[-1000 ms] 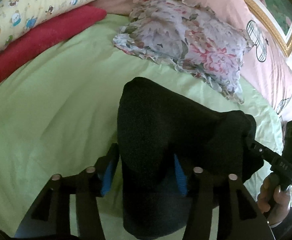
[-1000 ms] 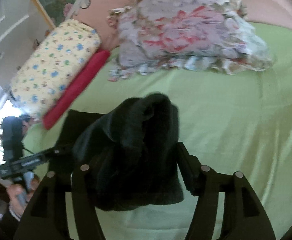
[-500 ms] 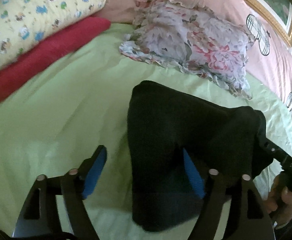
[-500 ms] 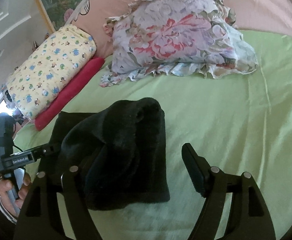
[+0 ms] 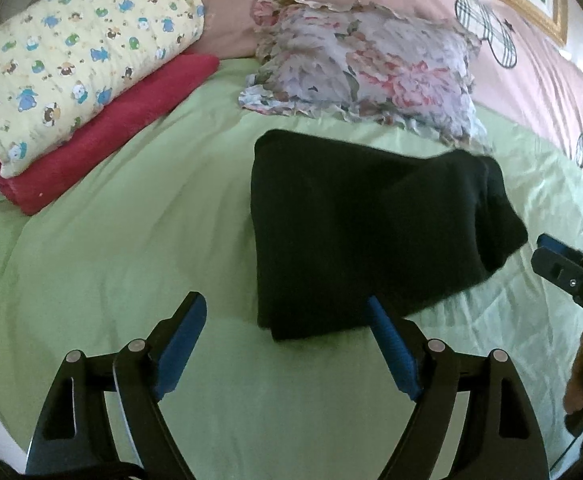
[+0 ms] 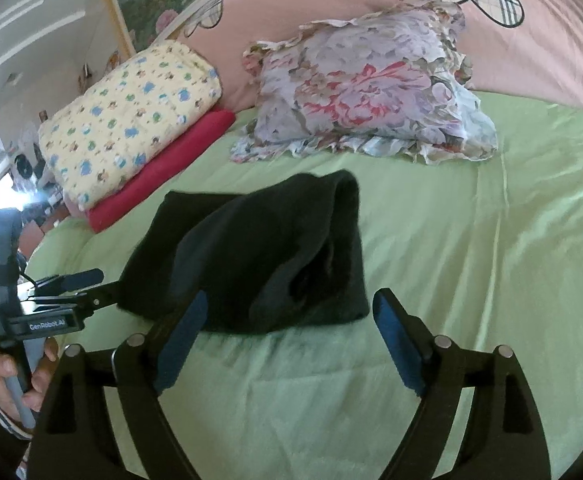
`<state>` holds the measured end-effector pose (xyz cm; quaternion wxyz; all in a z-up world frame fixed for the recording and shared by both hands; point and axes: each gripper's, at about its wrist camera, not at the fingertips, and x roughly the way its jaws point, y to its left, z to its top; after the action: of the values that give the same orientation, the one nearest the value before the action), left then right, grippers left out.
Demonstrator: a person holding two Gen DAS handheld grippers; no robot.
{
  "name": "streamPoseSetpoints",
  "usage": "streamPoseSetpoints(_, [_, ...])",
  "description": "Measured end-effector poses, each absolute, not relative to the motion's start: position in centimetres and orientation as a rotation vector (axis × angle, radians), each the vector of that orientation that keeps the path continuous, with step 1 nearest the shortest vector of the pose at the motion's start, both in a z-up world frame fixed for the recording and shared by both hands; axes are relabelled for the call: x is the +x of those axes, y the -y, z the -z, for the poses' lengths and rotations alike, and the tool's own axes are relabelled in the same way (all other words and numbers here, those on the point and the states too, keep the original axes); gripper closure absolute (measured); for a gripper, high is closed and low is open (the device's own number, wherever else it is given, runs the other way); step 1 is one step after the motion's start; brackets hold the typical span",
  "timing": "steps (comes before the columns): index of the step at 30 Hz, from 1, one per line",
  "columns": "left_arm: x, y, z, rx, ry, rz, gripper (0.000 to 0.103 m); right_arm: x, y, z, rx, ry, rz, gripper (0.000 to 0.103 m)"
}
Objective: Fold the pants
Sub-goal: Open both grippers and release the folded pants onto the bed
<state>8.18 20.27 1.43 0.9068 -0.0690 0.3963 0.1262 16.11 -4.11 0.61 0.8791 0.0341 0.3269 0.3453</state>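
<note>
black pants (image 5: 363, 232) lie folded in a lumpy bundle on the green sheet (image 5: 131, 248), folds too dark to read, both the left gripper (image 5: 287, 328) and right gripper (image 6: 287, 328) just spread open, nothing between them.

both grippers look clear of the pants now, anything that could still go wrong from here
1. The black pants lie folded on the green sheet, but the end by the right gripper is humped with a gaping pocket, so that layer might slump or spring open.
2. The left gripper has just been opening, with nothing between its pads; its right finger sits right at the pants' near edge and could snag the fold.
</note>
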Motion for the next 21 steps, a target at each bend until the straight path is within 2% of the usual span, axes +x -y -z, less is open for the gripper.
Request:
streamPoseSetpoints(7, [7.1, -19.8, -0.5, -0.129, -0.838, -0.279, 0.02, 14.1, 2.7, -0.4, -0.025, -0.673, -0.729, 0.011])
streamPoseSetpoints(21, [6.5, -19.7, 0.8, -0.106, -0.856, -0.287, 0.019, 13.9, 0.7, 1.3, -0.063, -0.715, -0.729, 0.011])
